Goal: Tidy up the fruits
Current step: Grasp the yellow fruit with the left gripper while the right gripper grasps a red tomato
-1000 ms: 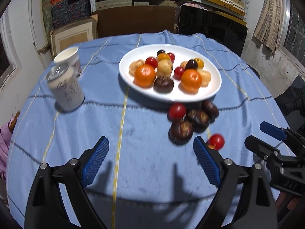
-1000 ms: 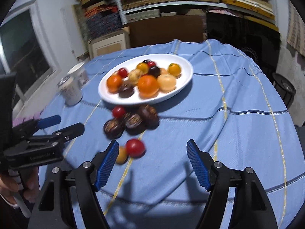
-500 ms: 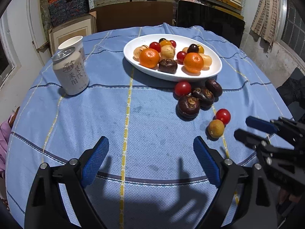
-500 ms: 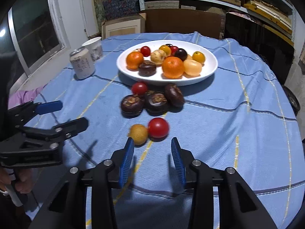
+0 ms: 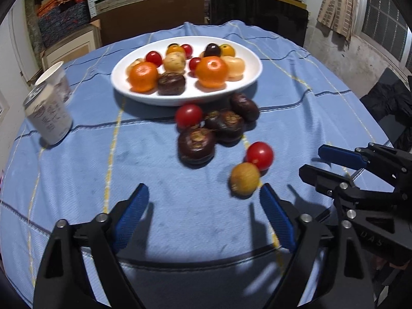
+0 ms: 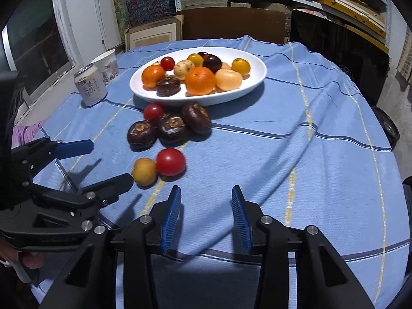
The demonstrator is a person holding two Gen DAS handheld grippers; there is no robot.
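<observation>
- While I am bringing both tools down over the loose fruit, my right gripper [image 6: 206, 215] is standing narrowed with nothing between its pads; its jaws have just been closing, and they are still parted by a gap about as wide as a small tomato
- My left gripper [image 5: 203, 216] is standing wide and empty, its jaws having just been closing a little, with bare blue tablecloth [image 5: 77, 170] between them
- The red cherry tomato [image 6: 170, 161] is lying ahead of my right jaws and slightly to their left, touching the small yellow-brown fruit [image 6: 144, 171], which is sitting just off the tip of my left tool's right finger
- I am judging the tomato light, smooth and slippery, with a thin skin that could split, so I am planning to take it across its widest middle with a soft squeeze, pads flat on either side
- The yellow-brown fruit is looking firmer and duller, likely less slippery, and round enough to roll if nudged from one side
- The three dark brown fruits [image 5: 197, 144] are clustered further ahead of both jaws with another tomato [image 5: 188, 115] beside them; they look heavier and flattish, best held across their broad sides
- The white plate [image 6: 257, 78] is waiting beyond them, already carrying oranges and other fruit, so I am expecting little free room there
</observation>
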